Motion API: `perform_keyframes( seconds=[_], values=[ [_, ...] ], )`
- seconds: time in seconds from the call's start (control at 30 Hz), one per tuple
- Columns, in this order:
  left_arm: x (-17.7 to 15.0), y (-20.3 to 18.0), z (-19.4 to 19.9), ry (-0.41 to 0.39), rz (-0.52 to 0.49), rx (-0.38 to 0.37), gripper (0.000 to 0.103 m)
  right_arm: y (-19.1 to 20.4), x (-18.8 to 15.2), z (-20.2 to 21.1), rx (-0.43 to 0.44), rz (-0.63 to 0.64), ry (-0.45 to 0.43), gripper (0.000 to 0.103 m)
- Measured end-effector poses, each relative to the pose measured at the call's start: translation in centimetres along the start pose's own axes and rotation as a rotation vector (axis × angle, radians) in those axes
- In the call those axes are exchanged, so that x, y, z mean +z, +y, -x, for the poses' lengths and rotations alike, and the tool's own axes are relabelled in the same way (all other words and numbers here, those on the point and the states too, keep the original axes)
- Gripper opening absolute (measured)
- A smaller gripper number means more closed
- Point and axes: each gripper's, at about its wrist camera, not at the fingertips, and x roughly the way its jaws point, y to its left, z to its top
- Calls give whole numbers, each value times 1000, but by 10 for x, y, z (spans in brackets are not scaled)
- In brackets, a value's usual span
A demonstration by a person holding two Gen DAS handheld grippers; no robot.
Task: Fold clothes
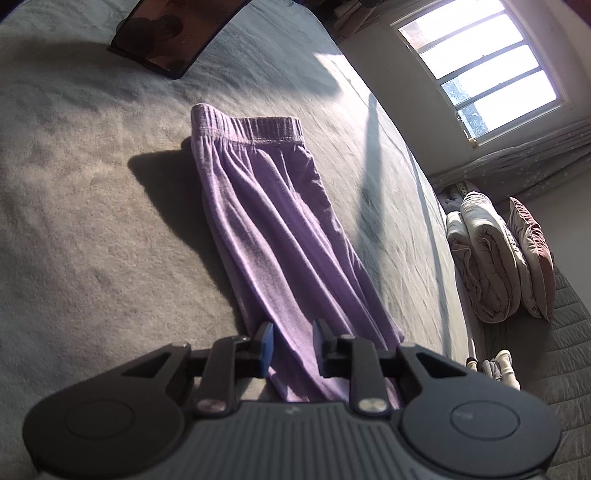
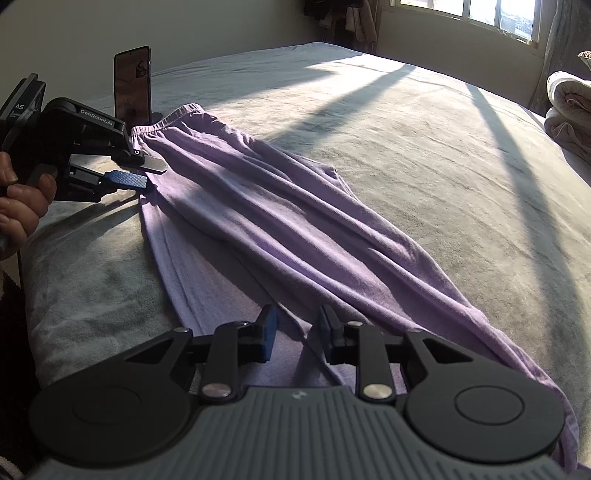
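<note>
Purple trousers (image 1: 273,221) lie lengthwise on a grey bed cover (image 1: 74,221), folded leg over leg. Their ribbed waistband (image 1: 255,127) is at the far end. My left gripper (image 1: 293,343) is open, with purple cloth showing in the gap between its blue pads. In the right wrist view the trousers (image 2: 295,221) run from the waistband (image 2: 173,114) at upper left to the legs at lower right. The left gripper (image 2: 155,173), held by a hand (image 2: 22,206), sits at the cloth's left edge just below the waistband. My right gripper (image 2: 297,332) is open over the leg portion.
A phone (image 2: 132,81) stands upright beyond the waistband; it also appears in the left wrist view (image 1: 173,33). Rolled quilts and a pillow (image 1: 484,258) are stacked at the bed's far side under a window (image 1: 480,66). The bed cover (image 2: 406,147) stretches wide to the right, striped by sunlight.
</note>
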Motion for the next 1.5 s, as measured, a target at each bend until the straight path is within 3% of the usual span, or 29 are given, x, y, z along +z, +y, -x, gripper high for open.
perform_keyframes(
  seconds=[0.13,0.57,0.63,0.7,0.77,0.87,0.93,1.1,1.3,1.5],
  values=[
    [0,-1,0,-6,-11,23,9,-8,2,2,6,-56,3,2],
    [2,-2,13,-47,-40,16,3,-21,5,41,193,-203,-75,0],
    [1,-4,12,-49,-56,19,8,-23,5,44,212,-216,-80,0],
    [0,-7,10,-49,-73,25,36,-23,5,48,226,-221,-86,0],
    [-1,-9,8,-52,-85,35,36,-23,5,49,229,-221,-87,0],
    [-2,-10,6,-60,-91,51,32,-24,5,50,234,-223,-89,0],
    [-2,-11,7,-68,-98,63,16,-25,5,52,236,-223,-94,0],
    [-3,-12,8,-89,-116,92,1,-26,6,55,240,-220,-99,0],
    [-2,-16,19,-128,-157,97,0,-29,7,58,272,-219,-103,0],
    [-4,-12,28,-130,-198,114,0,-24,4,50,322,-186,-46,0]
  ],
)
